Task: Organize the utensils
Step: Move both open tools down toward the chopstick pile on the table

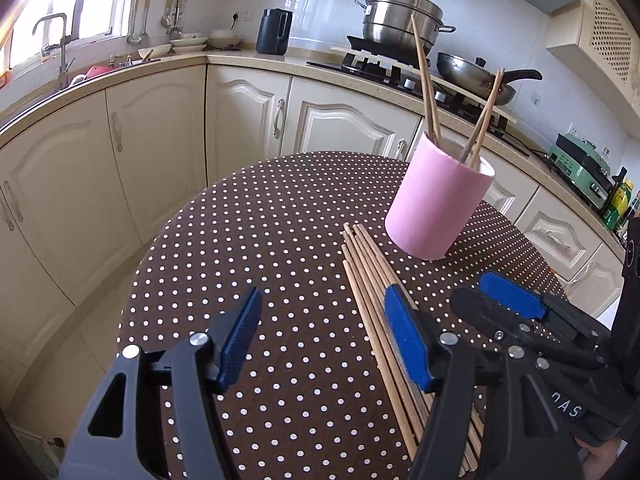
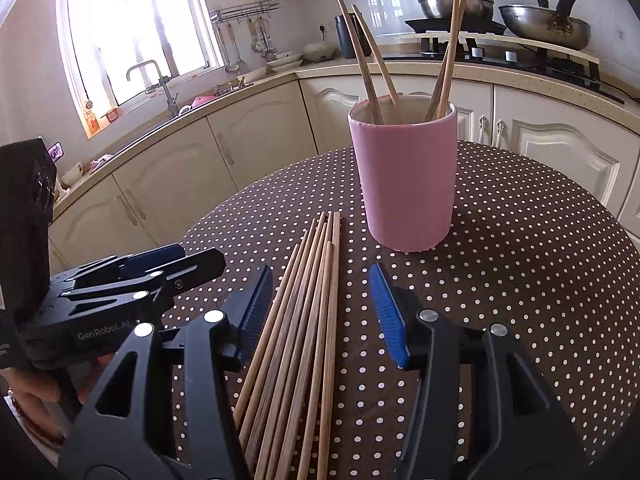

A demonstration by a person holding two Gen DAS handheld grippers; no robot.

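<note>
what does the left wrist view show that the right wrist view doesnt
Only the left wrist view: a green appliance and bottles on the counter at the far right, and the right gripper from the side.

Only the right wrist view: the person's hand holding the left gripper, and the loose chopsticks lying between the right gripper's open jaws.

Both: the pink holder with four chopsticks standing in it, the dotted tablecloth, the steamer pot, wok and sink tap.

Pink holder [image 2: 404, 184], tan chopsticks [image 2: 304, 320], brown white-dotted tablecloth [image 2: 520, 260], blue-padded black fingers [image 2: 386, 312].
</note>
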